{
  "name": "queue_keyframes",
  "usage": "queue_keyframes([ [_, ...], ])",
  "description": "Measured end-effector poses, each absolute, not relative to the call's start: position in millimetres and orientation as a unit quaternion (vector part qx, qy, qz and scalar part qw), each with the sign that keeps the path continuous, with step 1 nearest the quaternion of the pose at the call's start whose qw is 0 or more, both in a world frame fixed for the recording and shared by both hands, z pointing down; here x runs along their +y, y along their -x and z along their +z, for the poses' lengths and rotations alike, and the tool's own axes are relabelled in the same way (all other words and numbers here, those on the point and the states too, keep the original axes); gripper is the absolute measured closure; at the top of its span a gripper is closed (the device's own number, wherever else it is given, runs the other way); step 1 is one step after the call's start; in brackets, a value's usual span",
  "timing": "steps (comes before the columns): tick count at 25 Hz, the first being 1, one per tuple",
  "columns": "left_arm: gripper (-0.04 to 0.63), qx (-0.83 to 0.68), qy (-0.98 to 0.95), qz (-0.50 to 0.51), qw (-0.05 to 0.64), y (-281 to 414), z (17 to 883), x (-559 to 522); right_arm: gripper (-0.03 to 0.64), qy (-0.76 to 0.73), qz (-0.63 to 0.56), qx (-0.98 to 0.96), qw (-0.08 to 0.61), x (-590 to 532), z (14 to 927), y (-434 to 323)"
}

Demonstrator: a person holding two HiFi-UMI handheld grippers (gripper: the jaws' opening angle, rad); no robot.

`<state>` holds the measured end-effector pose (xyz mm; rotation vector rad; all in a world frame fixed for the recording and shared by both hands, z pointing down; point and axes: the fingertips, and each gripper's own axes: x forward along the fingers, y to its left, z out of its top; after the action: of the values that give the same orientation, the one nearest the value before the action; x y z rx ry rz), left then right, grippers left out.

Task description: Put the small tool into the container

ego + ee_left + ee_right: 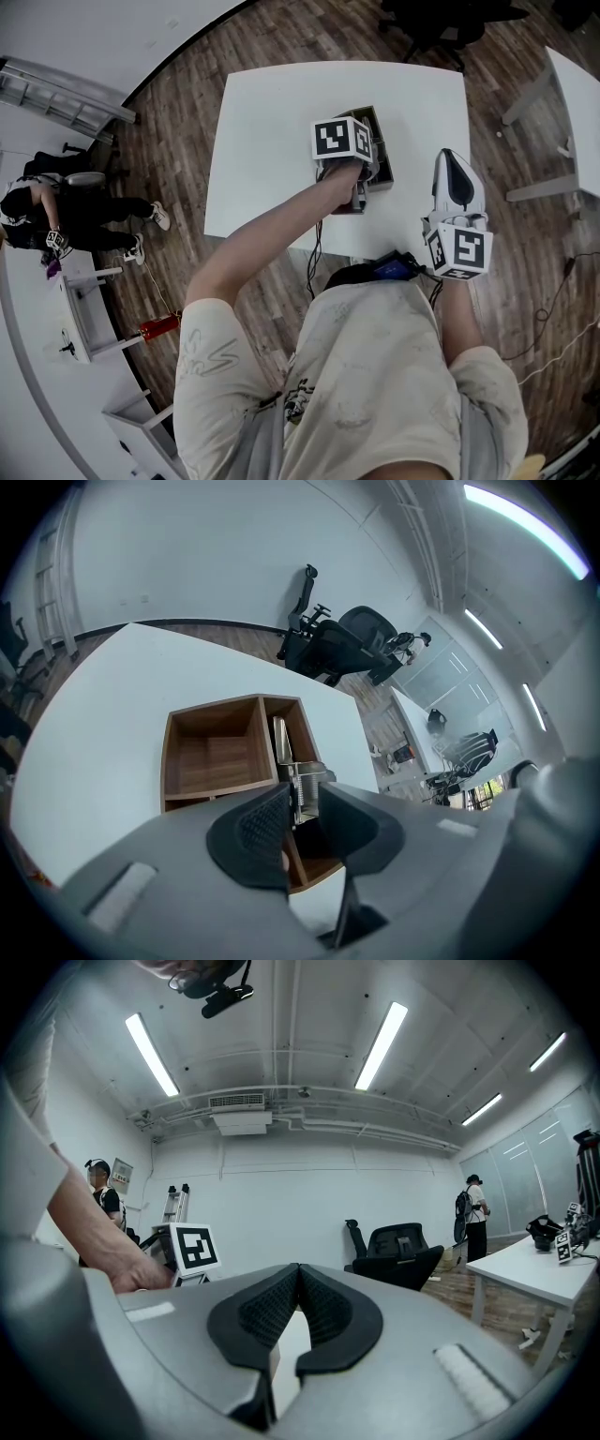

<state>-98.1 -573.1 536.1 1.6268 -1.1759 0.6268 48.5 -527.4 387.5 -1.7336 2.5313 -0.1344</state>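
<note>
A brown wooden container (211,710) with several compartments stands on the white table (272,141). In the left gripper view a small metal tool (280,741) with a spring lies in the container's narrow right compartment. My left gripper (302,803) hangs just above it with its pads on either side of the tool's near end, open. In the head view the left gripper's marker cube (342,139) covers most of the container (382,161). My right gripper (298,1283) is shut and empty, held level above the table's near right corner (452,159).
A black office chair (337,644) stands beyond the table's far edge. Another white table (577,103) is at the right. A person in black (56,211) sits at far left near a ladder (66,98). Cables trail on the wooden floor.
</note>
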Motion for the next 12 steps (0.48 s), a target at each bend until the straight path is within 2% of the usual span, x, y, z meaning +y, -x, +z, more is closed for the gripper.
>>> queue_keyframes([
  [12,0.460,-0.492,-0.690,0.268,0.459,101,518,-569,0.612,0.559,-0.036,0.827,0.038,-520,380,-43],
])
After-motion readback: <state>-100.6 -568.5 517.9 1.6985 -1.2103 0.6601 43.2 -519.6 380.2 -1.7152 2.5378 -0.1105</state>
